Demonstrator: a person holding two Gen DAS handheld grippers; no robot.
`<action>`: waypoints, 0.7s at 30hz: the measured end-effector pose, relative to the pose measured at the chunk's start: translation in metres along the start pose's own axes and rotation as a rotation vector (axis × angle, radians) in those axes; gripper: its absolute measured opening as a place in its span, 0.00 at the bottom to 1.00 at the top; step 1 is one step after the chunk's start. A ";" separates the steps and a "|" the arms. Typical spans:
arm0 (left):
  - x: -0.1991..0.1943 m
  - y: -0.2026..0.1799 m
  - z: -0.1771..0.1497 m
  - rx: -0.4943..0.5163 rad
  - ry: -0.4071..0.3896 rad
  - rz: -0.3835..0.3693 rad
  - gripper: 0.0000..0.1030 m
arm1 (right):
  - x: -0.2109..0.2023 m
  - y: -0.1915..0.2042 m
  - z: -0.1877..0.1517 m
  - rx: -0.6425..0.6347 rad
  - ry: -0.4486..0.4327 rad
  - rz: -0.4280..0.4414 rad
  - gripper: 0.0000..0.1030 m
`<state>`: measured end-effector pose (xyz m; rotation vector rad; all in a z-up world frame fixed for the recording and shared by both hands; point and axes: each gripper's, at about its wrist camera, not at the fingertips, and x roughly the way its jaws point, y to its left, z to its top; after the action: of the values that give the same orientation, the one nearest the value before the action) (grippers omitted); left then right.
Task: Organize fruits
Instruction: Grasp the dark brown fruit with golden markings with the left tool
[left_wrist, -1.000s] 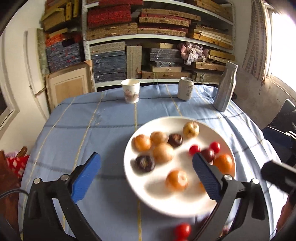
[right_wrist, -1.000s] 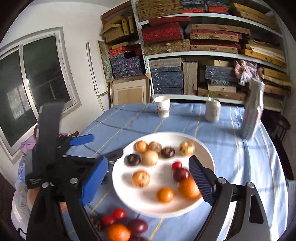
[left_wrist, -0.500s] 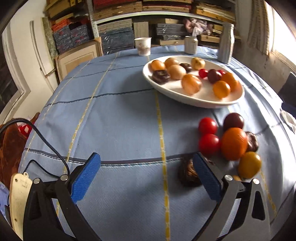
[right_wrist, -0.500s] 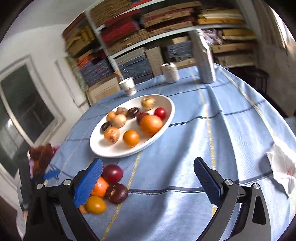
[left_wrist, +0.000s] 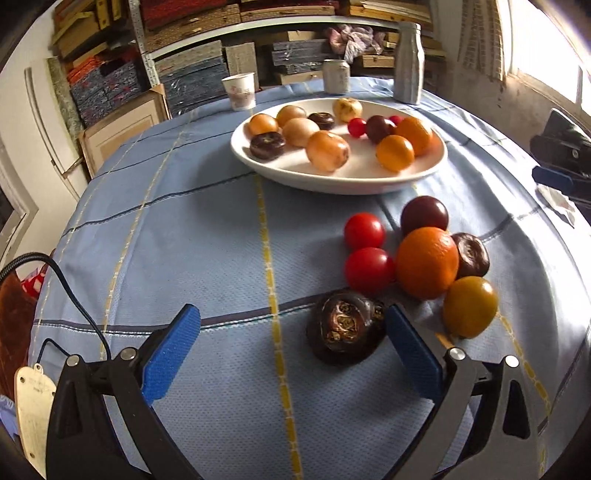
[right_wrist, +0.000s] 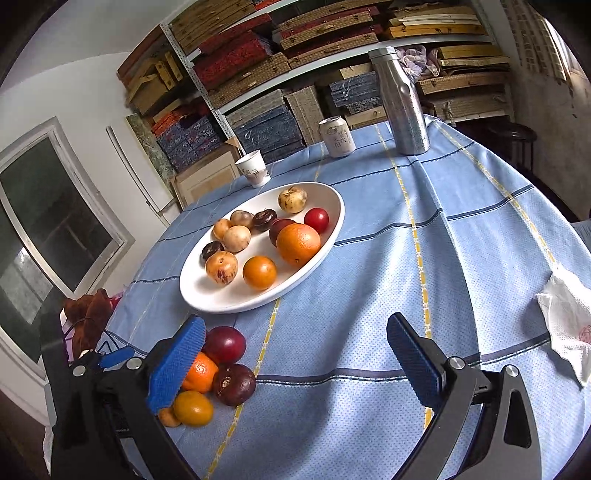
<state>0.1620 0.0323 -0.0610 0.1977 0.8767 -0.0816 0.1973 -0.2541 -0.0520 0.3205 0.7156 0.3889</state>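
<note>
A white oval plate (left_wrist: 369, 181) (right_wrist: 207, 299) holds several fruits. Loose fruits lie on the blue cloth in front of it: two red tomatoes (left_wrist: 364, 230), a dark plum (left_wrist: 424, 214), an orange (left_wrist: 426, 262), a yellow fruit (left_wrist: 469, 310) and a dark wrinkled fruit (left_wrist: 345, 330). My left gripper (left_wrist: 291, 339) is open, low over the cloth, with the wrinkled fruit just inside its right finger. My right gripper (right_wrist: 295, 350) is open and empty; the loose pile (right_wrist: 221, 369) sits by its left finger.
A paper cup (left_wrist: 240, 90) (right_wrist: 255, 170), a can (left_wrist: 336, 75) (right_wrist: 337, 136) and a metal bottle (left_wrist: 408, 62) (right_wrist: 400, 99) stand at the table's far side. A crumpled tissue (right_wrist: 569, 321) lies at right. Shelves of boxes stand behind. The right gripper shows in the left view (left_wrist: 561, 177).
Both grippers have dropped and pulled back from above the plate toward the table's near edge. The loose fruit pile has come close to the left gripper, the wrinkled fruit now between its fingers.
</note>
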 end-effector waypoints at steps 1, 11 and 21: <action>0.001 -0.001 0.000 0.002 0.003 -0.004 0.96 | 0.000 0.000 0.000 -0.001 0.001 0.000 0.97; 0.002 0.038 0.000 -0.106 -0.008 0.145 0.96 | -0.001 -0.001 0.000 0.005 0.000 0.000 0.97; 0.007 0.024 -0.002 -0.054 0.012 0.083 0.96 | -0.002 0.001 -0.001 0.000 0.000 0.008 0.97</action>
<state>0.1689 0.0567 -0.0640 0.1836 0.8801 0.0205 0.1946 -0.2543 -0.0513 0.3235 0.7148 0.3960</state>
